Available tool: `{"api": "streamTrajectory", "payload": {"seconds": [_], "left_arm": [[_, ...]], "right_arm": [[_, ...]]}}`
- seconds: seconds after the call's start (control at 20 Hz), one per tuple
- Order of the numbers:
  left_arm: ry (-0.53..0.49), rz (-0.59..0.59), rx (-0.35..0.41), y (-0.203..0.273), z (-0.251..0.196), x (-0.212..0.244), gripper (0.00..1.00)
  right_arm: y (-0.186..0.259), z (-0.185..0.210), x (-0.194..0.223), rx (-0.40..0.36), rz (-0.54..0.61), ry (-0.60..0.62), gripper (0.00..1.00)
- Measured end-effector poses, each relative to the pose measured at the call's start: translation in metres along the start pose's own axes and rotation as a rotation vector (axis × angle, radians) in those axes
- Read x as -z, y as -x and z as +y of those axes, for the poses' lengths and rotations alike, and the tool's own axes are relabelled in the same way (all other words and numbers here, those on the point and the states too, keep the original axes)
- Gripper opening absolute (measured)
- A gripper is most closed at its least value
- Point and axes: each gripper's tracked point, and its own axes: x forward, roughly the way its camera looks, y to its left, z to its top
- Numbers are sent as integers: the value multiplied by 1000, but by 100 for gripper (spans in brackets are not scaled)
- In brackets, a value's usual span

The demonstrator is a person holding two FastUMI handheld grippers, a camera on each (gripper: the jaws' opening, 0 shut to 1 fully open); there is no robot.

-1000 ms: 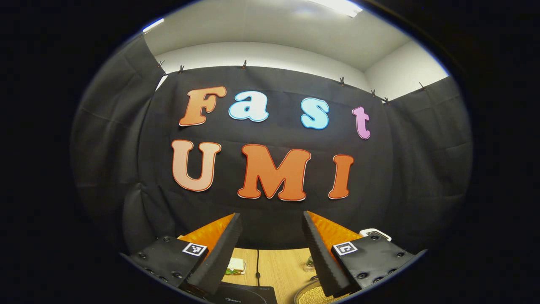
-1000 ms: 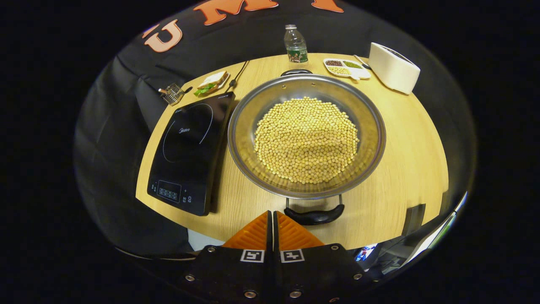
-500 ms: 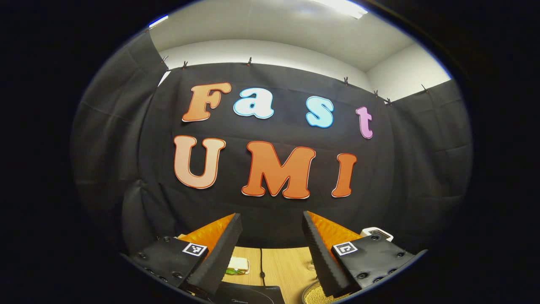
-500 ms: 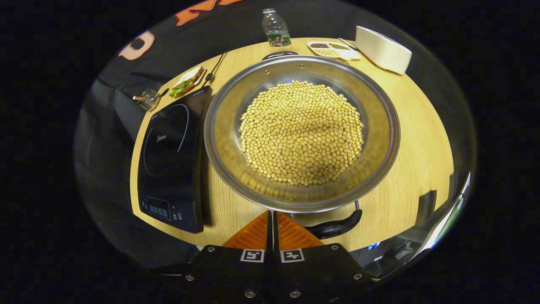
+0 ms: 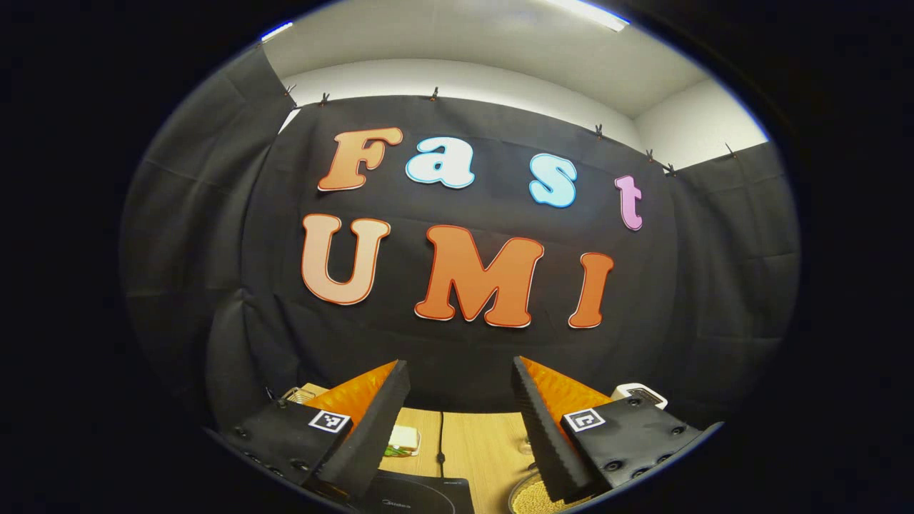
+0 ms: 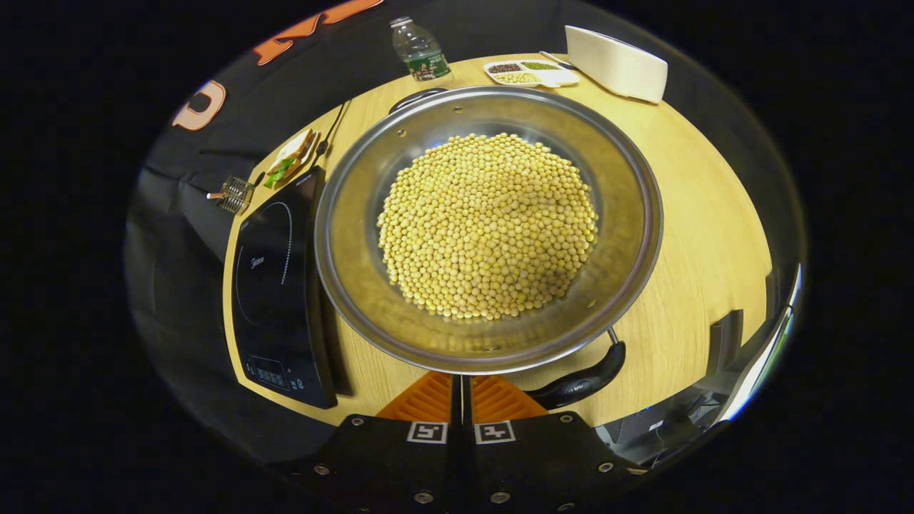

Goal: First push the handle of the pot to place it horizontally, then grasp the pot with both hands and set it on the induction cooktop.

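Pot (image 6: 493,228) of beans fills frame centre; right gripper (image 6: 461,389) pressed together at its near rim, left gripper (image 5: 457,421) spread.

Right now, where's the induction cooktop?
In the right gripper view the induction cooktop lies flat on the wooden table, left of the pot, with the sandwich beyond its far end.

Steel pot (image 6: 628,214) (full of beans) just beside black cooktop (image 6: 275,285)
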Motion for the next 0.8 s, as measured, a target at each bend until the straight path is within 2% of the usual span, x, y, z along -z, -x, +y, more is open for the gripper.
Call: {"api": "streamTrajectory", "payload": {"seconds": [0.55, 0.8], "left_arm": [[-59, 20, -7, -6, -64, 5, 94], [-76, 3, 13, -6, -99, 1, 94]], "right_arm": [[-5, -50, -37, -3, 10, 7, 0], [-8, -79, -64, 31, -13, 6, 0]]}}
